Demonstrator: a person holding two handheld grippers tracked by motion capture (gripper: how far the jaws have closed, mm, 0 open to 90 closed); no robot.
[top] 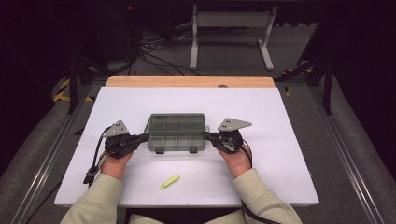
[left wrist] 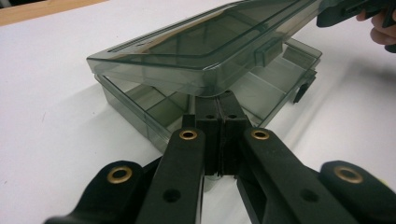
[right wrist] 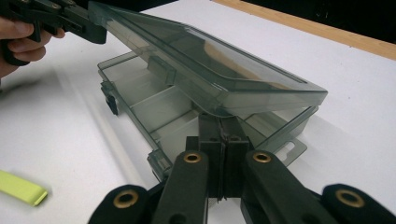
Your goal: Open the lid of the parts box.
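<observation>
A smoky translucent compartment box (top: 176,140) lies at the table's middle, its base (left wrist: 261,88) split by dividers and holding nothing. The lid (top: 175,122) is hinged at the far side and stands part-raised over the base. My left gripper (top: 145,136) comes in from the box's left, jaws pressed together, its tips (left wrist: 219,100) tucked under the lid's (left wrist: 205,46) front corner. My right gripper (top: 208,136) mirrors it at the right end, also shut, tips (right wrist: 220,122) under the lid (right wrist: 210,60). Nothing sits between either pair of jaws; the lid rests on them.
A small yellow-green strip (top: 169,181) lies on the white tabletop (top: 280,154) near the front edge, also visible as a strip (right wrist: 21,188) in the right gripper view. Two latches (top: 159,150) hang at the box's front. A wooden edge (top: 187,81) runs along the far side.
</observation>
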